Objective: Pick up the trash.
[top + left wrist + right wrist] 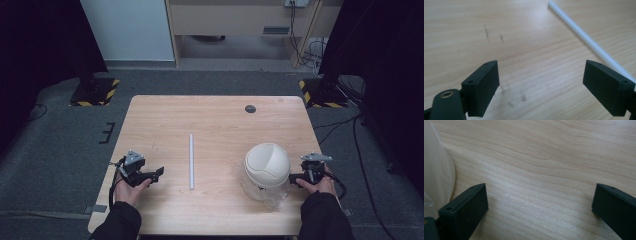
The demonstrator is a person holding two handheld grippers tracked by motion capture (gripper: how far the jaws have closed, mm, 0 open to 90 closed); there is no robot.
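Observation:
A thin white rod [191, 161] lies along the middle of the wooden table [215, 120]. A white domed bin [266, 170] wrapped in clear plastic stands at the front right. My left gripper [159, 172] rests low at the front left and points right toward the rod, open and holding nothing. In the left gripper view the rod [584, 37] runs past the right jaw, and bare wood lies between the jaws of the left gripper [541, 85]. My right gripper [295, 177] is just right of the bin, open. In the right gripper view the right gripper [540, 207] frames bare wood, with the bin's plastic [436, 170] beside its left jaw.
A small dark round disc [250, 108] sits near the table's far edge. Two stand bases with yellow-black stripes are on the carpet behind the table, one at left [95, 92] and one at right [320, 95]. Cables trail on the floor at right.

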